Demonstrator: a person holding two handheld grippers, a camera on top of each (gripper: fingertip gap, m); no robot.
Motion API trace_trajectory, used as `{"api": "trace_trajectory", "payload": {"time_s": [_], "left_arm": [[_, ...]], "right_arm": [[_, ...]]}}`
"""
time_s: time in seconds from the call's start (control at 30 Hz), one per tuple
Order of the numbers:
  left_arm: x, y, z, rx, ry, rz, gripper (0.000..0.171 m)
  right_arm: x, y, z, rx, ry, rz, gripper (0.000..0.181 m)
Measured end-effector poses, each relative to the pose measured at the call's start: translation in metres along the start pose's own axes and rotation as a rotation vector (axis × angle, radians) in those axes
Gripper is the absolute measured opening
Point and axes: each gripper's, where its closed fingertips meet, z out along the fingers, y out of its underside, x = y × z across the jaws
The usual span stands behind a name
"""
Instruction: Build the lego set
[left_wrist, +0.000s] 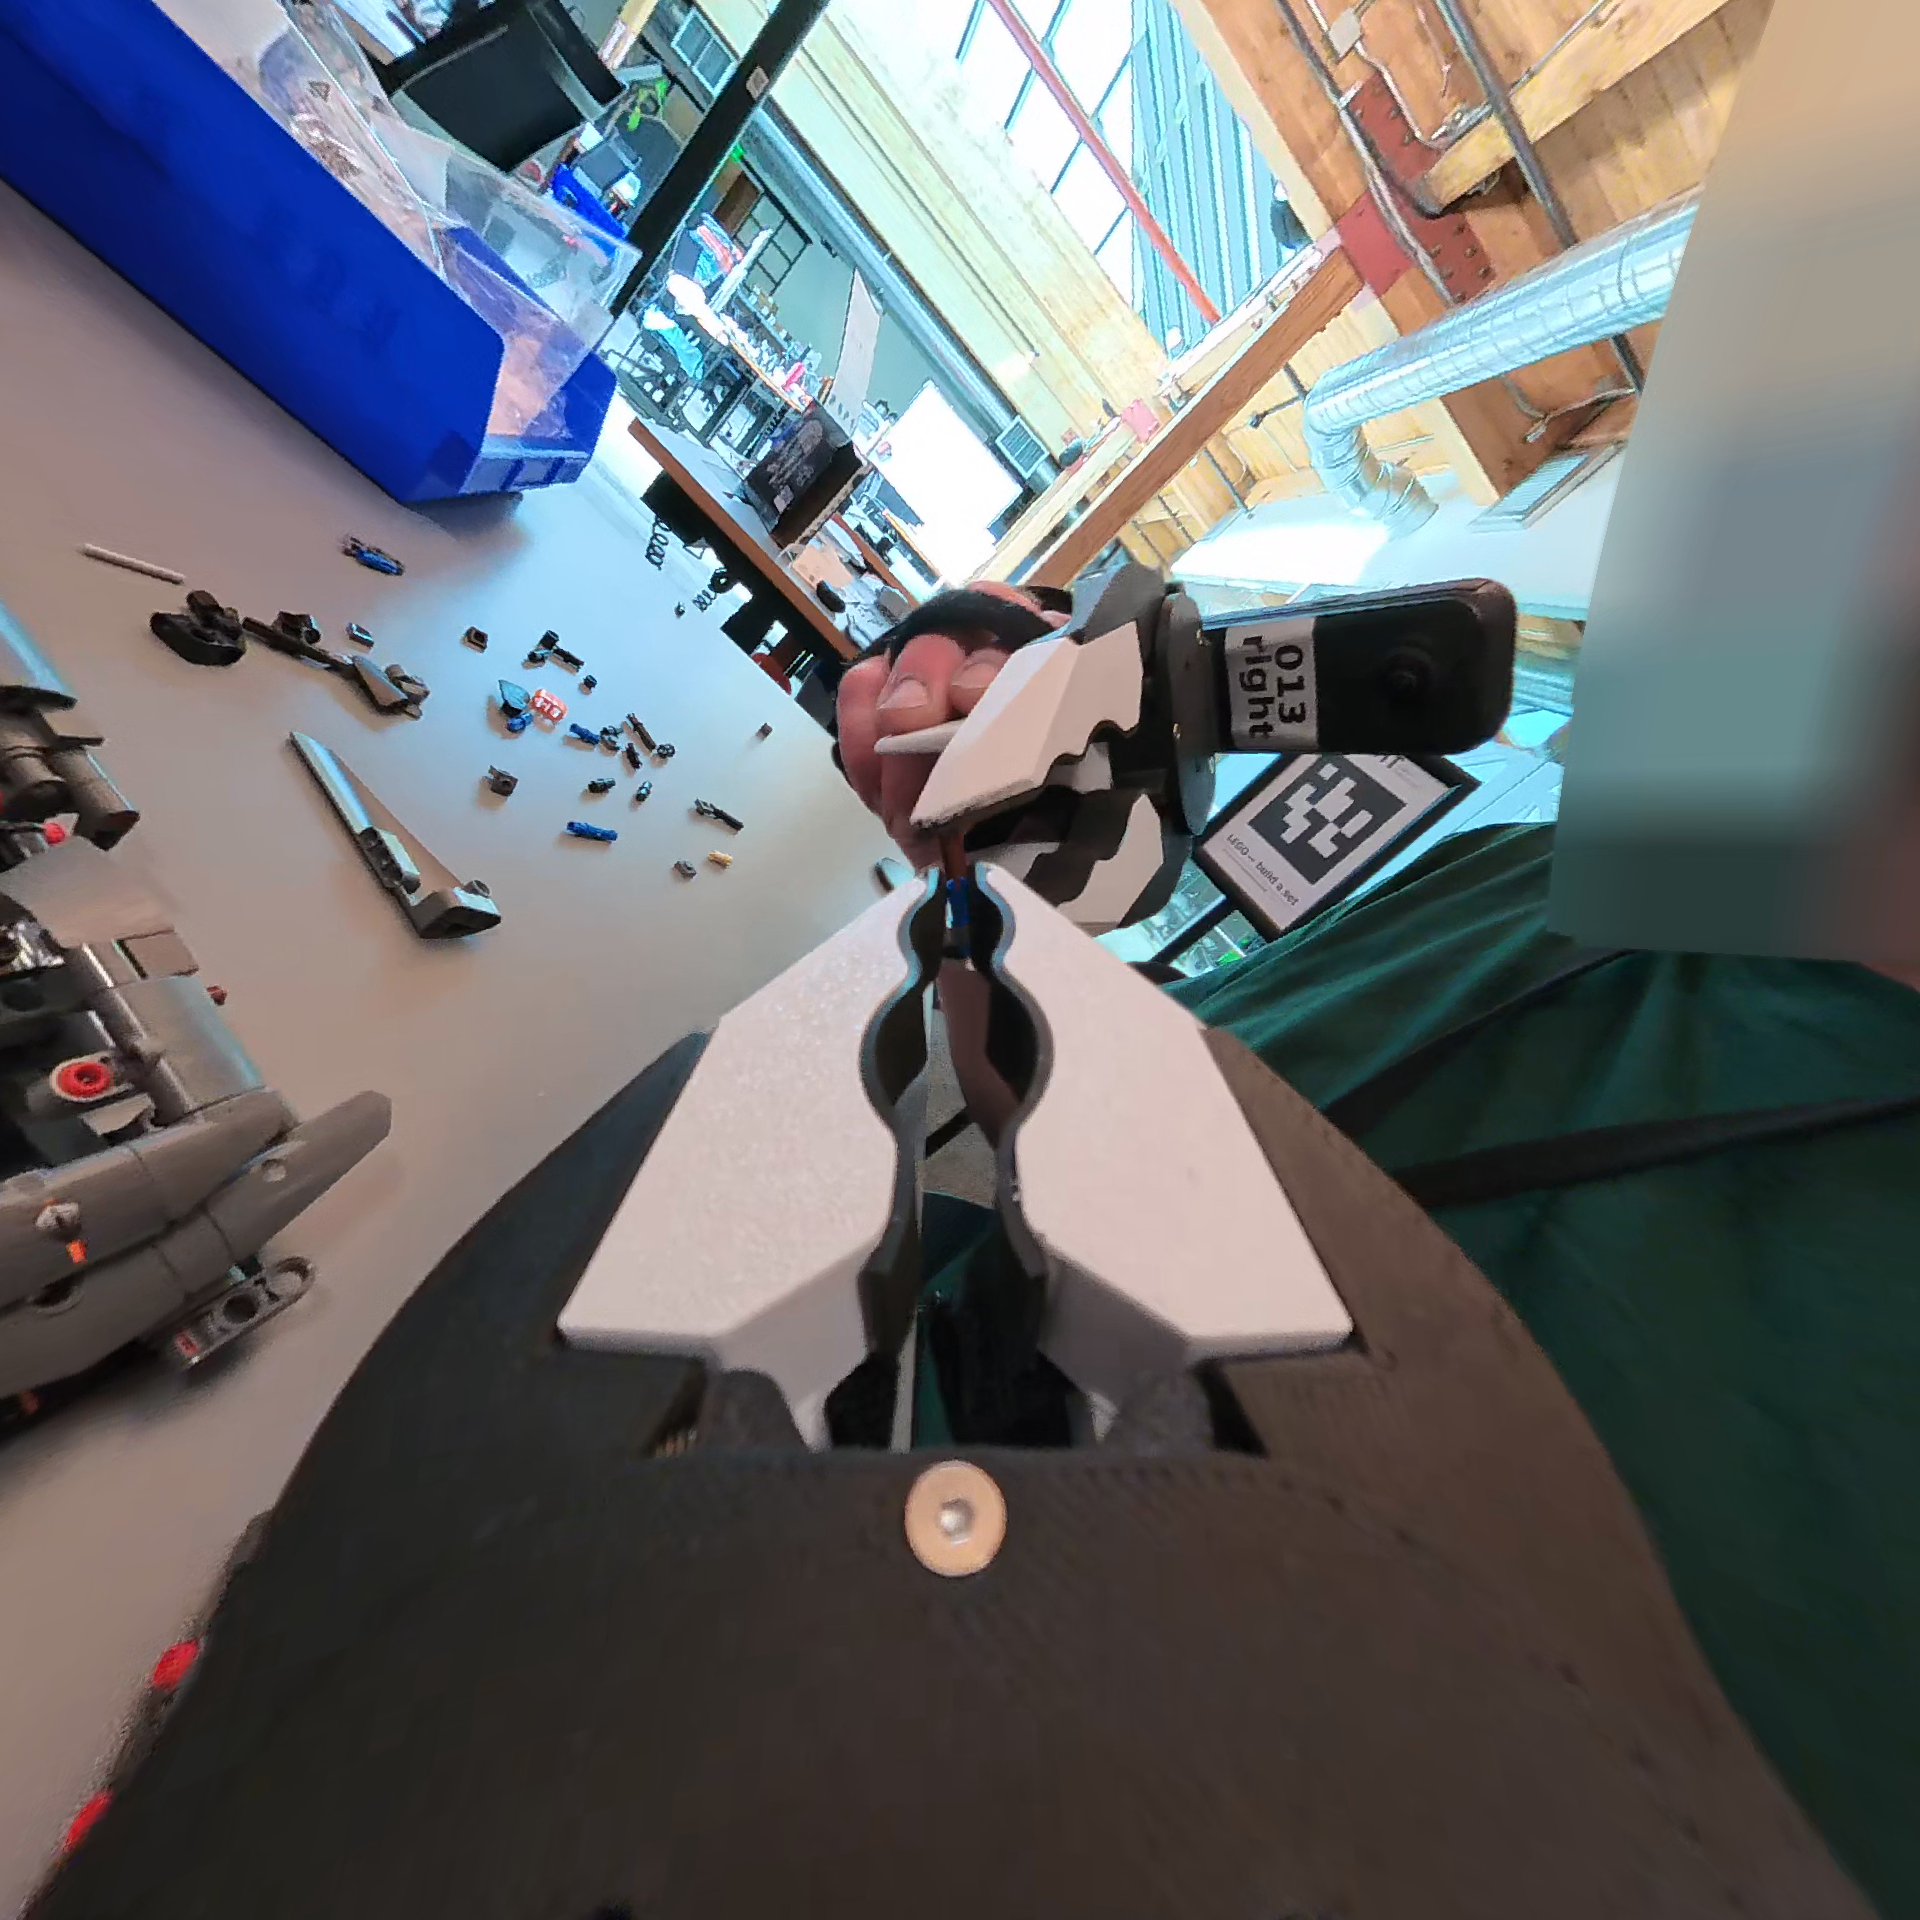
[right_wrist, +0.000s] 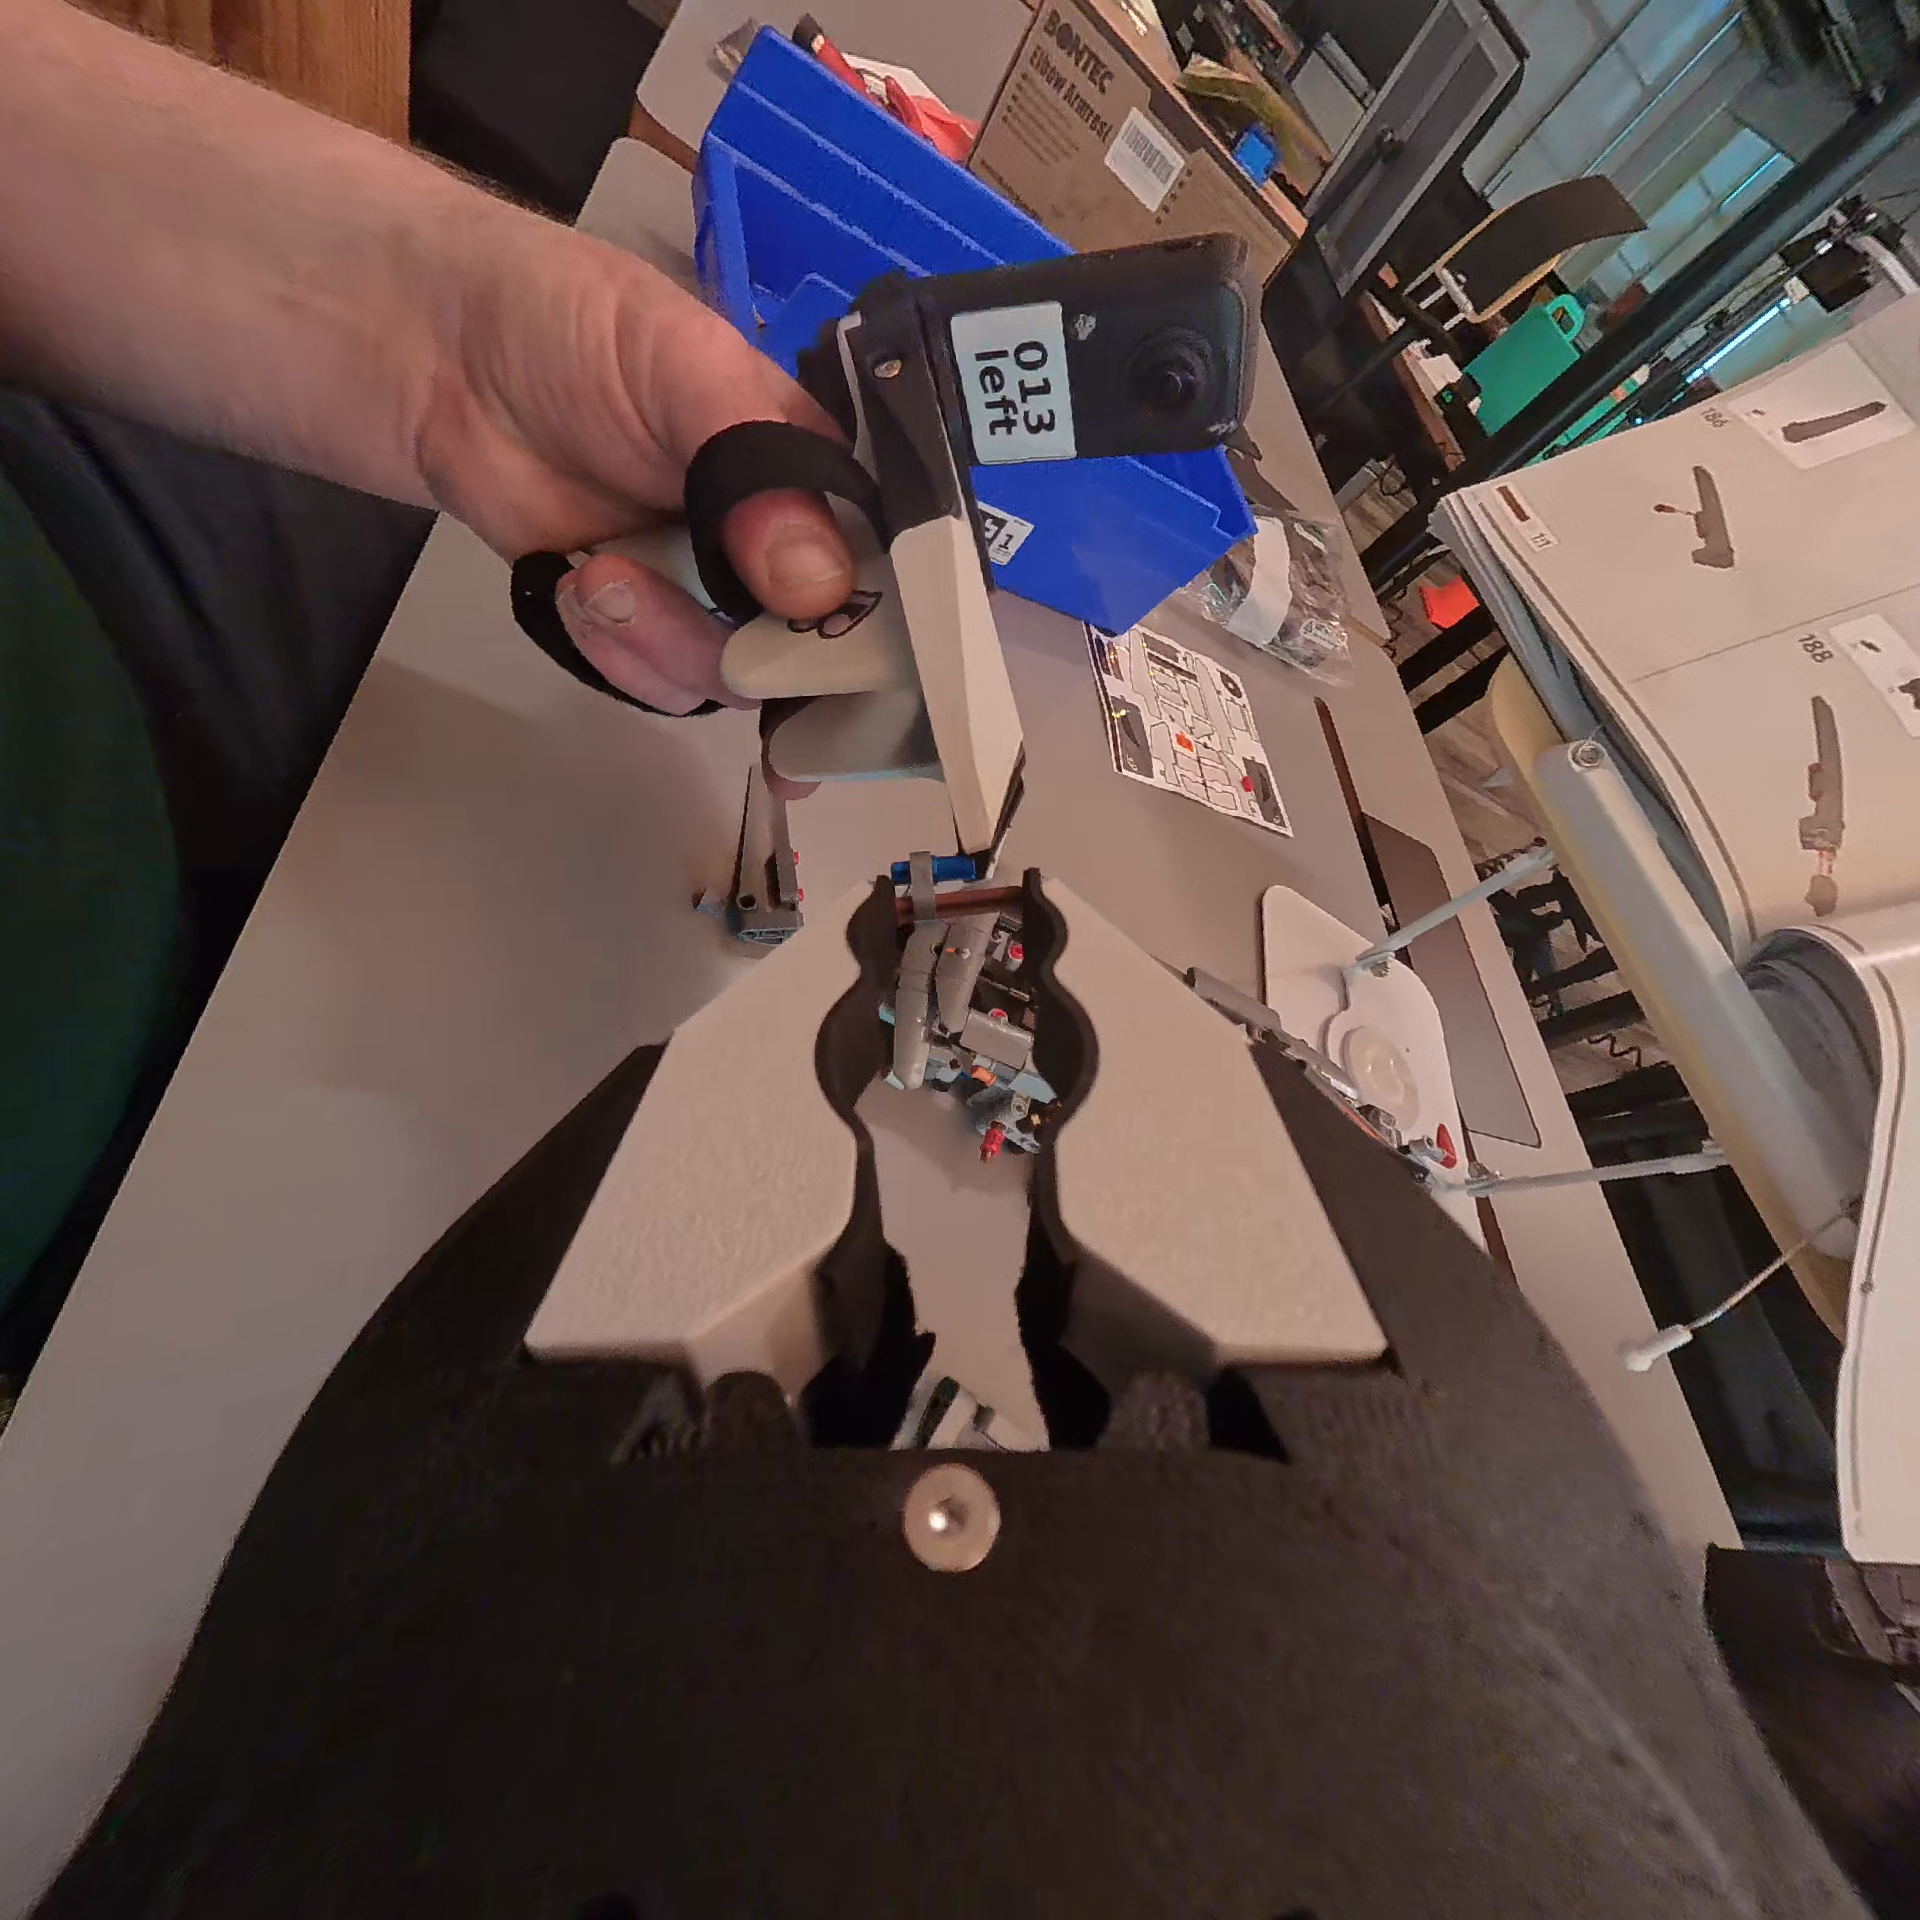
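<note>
On the grey table (left_wrist: 436, 1039), at 9 o'clock in the left wrist view, lies the half-built grey model (left_wrist: 135, 1195). Loose small parts (left_wrist: 603, 748) are scattered toward 10 o'clock, below the blue bin (left_wrist: 260, 249).

Both tools are lifted off the table, meeting tip to tip. The left gripper (left_wrist: 958, 914) has its fingers pressed nearly together on a small blue pin (left_wrist: 958, 906) that sits on a thin brown rod (left_wrist: 948, 857). From these fingers the rod runs straight ahead, toward 12 o'clock, into the right gripper (left_wrist: 961, 821), which comes in from 1 o'clock.

In the right wrist view the same rod (right_wrist: 961, 902) lies crosswise, its long axis from 9 to 3 o'clock, spanning the narrow gap between the tips of the right gripper (right_wrist: 956, 899), which appear clamped on its ends. A grey connector (right_wrist: 923, 883) hangs on the rod at its 9 o'clock end, and the blue pin (right_wrist: 948, 864) sticks out just above, where the left gripper (right_wrist: 987, 831) drops in from 12 o'clock. My reading is that the coming move is a push along the pin's line, so the two tools must stay square to each other.

Whether the pin is fully seated I cannot tell: the joint is tiny and the fingertips cover it. The model (right_wrist: 961, 1023) shows only through the finger gap. At 3 o'clock the instruction book (right_wrist: 1714, 582) is cut off by the edge.
</note>
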Motion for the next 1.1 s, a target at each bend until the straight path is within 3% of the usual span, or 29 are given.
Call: {"api": "trace_trajectory", "payload": {"time_s": [0.3,0.63,0.73,0.9,1.0,1.1], "left_arm": [[-0.006,-0.015,-0.002,0.118,0.005,0.006,0.001],[-0.015,-0.044,-0.005,0.279,-0.030,0.042,0.000],[-0.018,-0.046,-0.003,0.268,-0.034,0.049,0.000],[-0.029,-0.042,-0.005,0.236,-0.090,0.072,0.000],[-0.036,-0.031,0.000,0.148,-0.139,0.104,0.000],[-0.048,-0.018,0.005,0.052,-0.226,0.168,0.000]], "right_arm": [[0.018,0.002,0.001,0.032,0.051,0.045,0.023],[0.052,0.007,-0.007,0.145,0.108,0.267,0.028],[0.064,0.028,-0.014,0.117,0.137,0.361,0.026],[0.086,0.065,-0.065,0.144,0.186,0.578,0.023],[0.075,0.100,-0.080,-0.005,0.160,0.642,0.024],[0.052,0.128,-0.074,-0.163,0.105,0.628,0.027]]}}
